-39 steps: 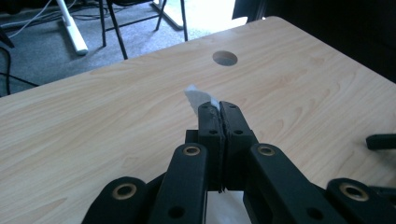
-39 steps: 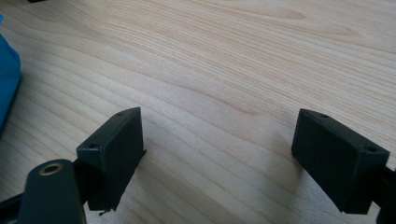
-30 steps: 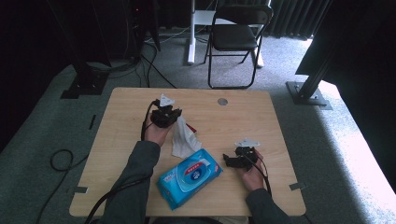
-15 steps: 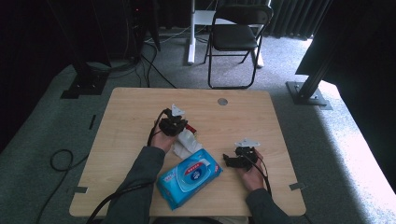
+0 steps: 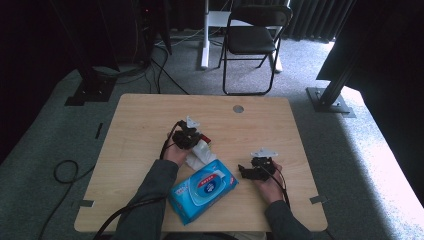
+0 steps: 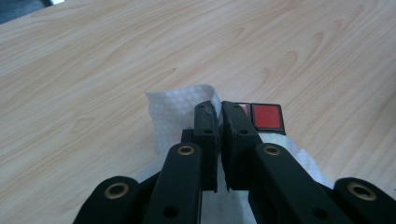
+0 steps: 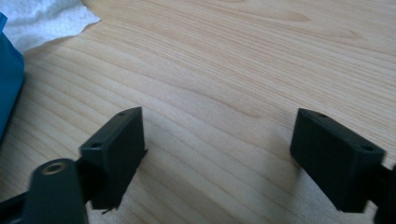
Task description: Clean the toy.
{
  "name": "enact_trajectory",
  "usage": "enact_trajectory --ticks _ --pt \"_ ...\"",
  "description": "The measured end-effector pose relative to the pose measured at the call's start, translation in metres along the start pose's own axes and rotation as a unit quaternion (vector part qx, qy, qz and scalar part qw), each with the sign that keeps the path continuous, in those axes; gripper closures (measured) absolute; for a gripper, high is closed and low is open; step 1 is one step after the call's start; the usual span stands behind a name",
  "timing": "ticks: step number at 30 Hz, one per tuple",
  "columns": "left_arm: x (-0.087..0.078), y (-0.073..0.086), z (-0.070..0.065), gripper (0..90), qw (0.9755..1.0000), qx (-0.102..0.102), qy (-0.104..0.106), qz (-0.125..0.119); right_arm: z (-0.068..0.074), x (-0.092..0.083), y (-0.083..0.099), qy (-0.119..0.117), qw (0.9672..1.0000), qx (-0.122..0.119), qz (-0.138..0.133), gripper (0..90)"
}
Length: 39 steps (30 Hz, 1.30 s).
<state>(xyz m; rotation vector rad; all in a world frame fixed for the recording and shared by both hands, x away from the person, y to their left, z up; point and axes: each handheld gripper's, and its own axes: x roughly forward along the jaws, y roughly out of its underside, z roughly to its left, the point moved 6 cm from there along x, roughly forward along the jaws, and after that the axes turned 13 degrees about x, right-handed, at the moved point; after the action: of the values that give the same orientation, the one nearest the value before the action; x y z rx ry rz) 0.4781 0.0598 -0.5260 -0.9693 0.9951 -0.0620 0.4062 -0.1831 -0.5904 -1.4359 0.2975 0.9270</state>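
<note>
A: While the left gripper (image 6: 218,108) pinches a white wet wipe (image 6: 180,112) between its nearly closed jaws, the sheet is lowered onto the wooden table (image 5: 145,125), just in front of a small red block (image 6: 266,116). Is this the wiping step?

B: It looks like the set-down before it. In the high view the wipe (image 5: 201,155) lies partly bunched under the left gripper (image 5: 187,137), its lower edge near the blue wet-wipe pack (image 5: 202,189) at the table's near edge.

A: And the other hand?

B: The right gripper (image 7: 217,140) sits low over bare wood to the right of the pack, jaws wide apart with nothing between them; they have just been closing slightly. The high view shows it (image 5: 245,172) well apart from the wipe.

A: What does the next move call for?

B: Probably pressing the pinched sheet flat on the wood and dragging it across without letting it slip, or releasing it cleanly beside the red block. Which of the two is intended cannot be told.
</note>
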Motion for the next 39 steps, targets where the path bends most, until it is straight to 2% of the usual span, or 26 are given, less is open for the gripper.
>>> enact_trajectory --ticks 1,2,6,11,14,17,21,26,29,31,34,37,39 --pt "0.001 -0.001 -0.003 85.8 0.9999 0.001 0.011 -0.007 0.001 0.0 0.0 -0.002 1.0 -0.002 -0.001 23.9" --pt "0.002 -0.002 -0.005 86.1 0.9998 0.002 0.017 -0.01 0.004 -0.002 -0.001 -0.011 0.9999 -0.01 0.0 33.4" --pt "0.004 -0.005 -0.011 86.1 0.9991 0.021 0.034 -0.013 0.007 -0.001 -0.004 -0.022 0.9995 -0.021 0.002 49.0" --pt "0.005 -0.008 -0.015 85.3 0.9986 0.037 0.036 -0.012 0.01 0.003 -0.007 -0.024 0.9994 -0.023 -0.006 59.3" --pt "0.006 -0.008 -0.015 83.3 0.9987 0.036 0.031 -0.015 0.012 0.004 -0.011 -0.026 0.9994 -0.021 -0.008 65.2" --pt "0.006 -0.008 -0.015 81.0 0.9988 0.035 0.03 -0.017 0.019 0.003 -0.02 -0.041 0.9987 -0.024 -0.02 71.5" --pt "0.006 -0.009 -0.017 81.1 0.9983 0.035 0.043 -0.017 0.029 0.005 -0.033 -0.06 0.9975 -0.023 -0.03 74.2" --pt "0.007 -0.011 -0.023 81.3 0.9974 0.047 0.05 -0.019 0.043 0.007 -0.047 -0.09 0.995 -0.021 -0.038 73.4" --pt "0.007 -0.013 -0.025 80.4 0.997 0.055 0.052 -0.016 0.053 0.008 -0.053 -0.105 0.9933 -0.028 -0.041 73.0" --pt "0.006 -0.014 -0.025 75.9 0.9967 0.054 0.058 -0.018 0.059 0.01 -0.055 -0.106 0.9929 -0.035 -0.04 72.7" --pt "0.002 -0.017 -0.026 72.8 0.9964 0.057 0.057 -0.026 0.065 0.014 -0.057 -0.109 0.9925 -0.042 -0.038 72.2" --pt "-0.006 -0.019 -0.024 68.4 0.996 0.054 0.061 -0.036 0.067 0.015 -0.057 -0.112 0.9922 -0.04 -0.037 71.1" --pt "-0.012 -0.02 -0.023 62.3 0.9958 0.053 0.063 -0.039 0.067 0.016 -0.056 -0.114 0.9921 -0.039 -0.035 70.3"
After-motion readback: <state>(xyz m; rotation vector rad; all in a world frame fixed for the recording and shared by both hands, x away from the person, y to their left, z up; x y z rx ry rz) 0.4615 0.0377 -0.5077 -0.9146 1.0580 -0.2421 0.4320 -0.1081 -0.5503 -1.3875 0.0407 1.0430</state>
